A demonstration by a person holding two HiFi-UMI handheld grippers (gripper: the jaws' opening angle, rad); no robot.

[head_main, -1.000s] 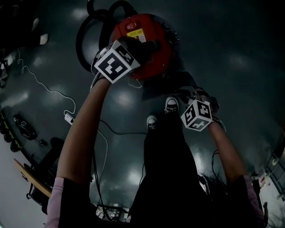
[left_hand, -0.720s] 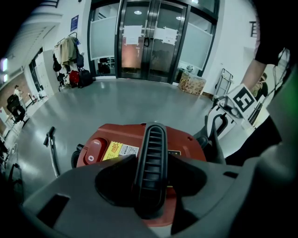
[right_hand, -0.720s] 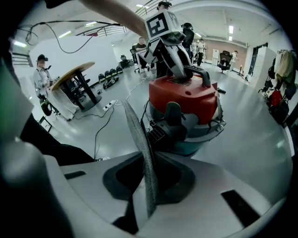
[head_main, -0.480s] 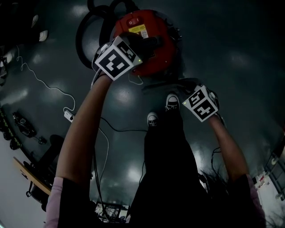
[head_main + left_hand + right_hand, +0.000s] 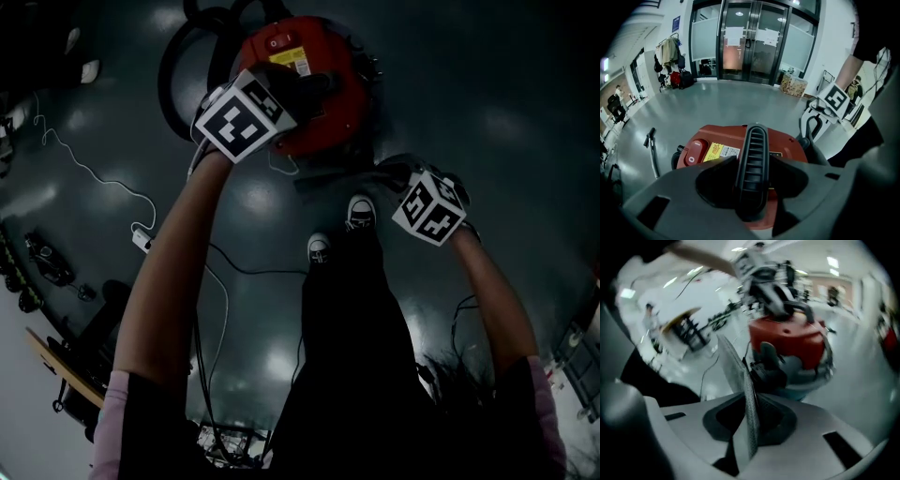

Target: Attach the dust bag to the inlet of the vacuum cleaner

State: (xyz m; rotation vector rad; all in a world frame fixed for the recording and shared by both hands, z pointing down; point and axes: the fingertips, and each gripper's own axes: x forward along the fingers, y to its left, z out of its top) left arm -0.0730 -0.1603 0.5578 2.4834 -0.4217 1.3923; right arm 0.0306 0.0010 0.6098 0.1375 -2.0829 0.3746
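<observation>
The vacuum cleaner stands on the floor, with a red lid and a black ribbed handle. My left gripper is shut around that handle from above; in the head view it sits on the lid. To the right of the vacuum and nearer to me, my right gripper hangs above the floor. It is shut on a thin grey sheet, the dust bag, which stands edge-on between the jaws and points toward the vacuum's grey lower body. The right gripper view is blurred.
A black hose loops behind the vacuum on the left. A white cable and a dark cable trail over the grey floor at the left. The person's shoes stand just below the vacuum. Glass doors close the far side.
My right gripper has shifted a little up and to the right and rolled, with the sheet still in it. The left gripper stays on the handle.
</observation>
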